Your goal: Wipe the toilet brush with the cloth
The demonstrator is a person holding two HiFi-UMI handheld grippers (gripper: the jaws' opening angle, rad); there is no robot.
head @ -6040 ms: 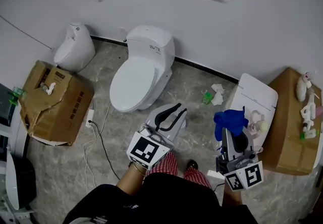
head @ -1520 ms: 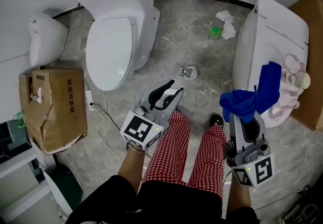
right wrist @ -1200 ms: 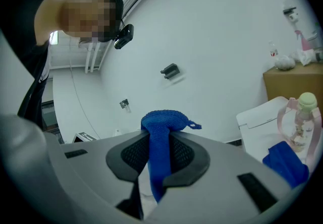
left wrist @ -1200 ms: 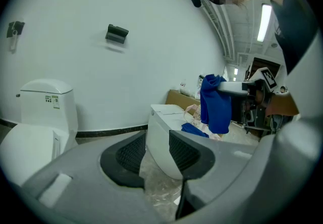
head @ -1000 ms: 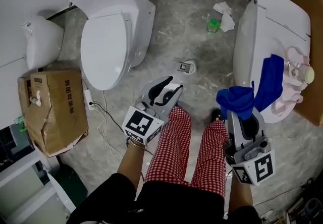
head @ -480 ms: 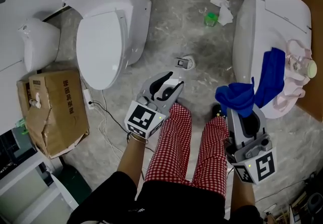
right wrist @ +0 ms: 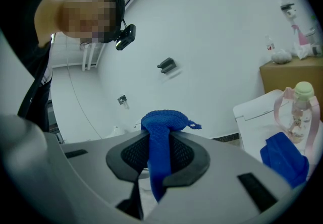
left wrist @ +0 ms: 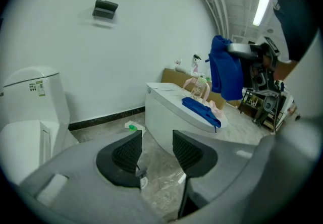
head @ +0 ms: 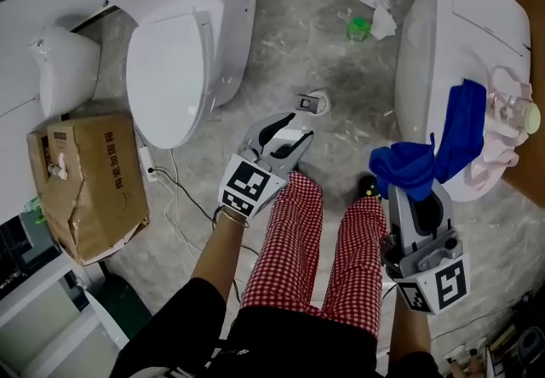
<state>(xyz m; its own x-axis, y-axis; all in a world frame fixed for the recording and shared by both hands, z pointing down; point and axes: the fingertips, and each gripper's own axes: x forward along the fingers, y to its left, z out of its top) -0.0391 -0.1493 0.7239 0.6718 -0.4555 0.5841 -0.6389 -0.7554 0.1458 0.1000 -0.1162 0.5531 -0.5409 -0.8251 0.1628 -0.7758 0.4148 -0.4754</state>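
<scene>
Left gripper (head: 300, 127) lower, jaws widening, small floor object (head: 308, 104) indistinct

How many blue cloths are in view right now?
2. One blue cloth is pinched in the right gripper; a second cloth lies draped on the white toilet at the right. Others could be hidden.

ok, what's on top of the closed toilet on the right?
On its lid lie a blue cloth and a clear bottle with a pink strap. The lid surface under them is covered and can't be seen.
</scene>
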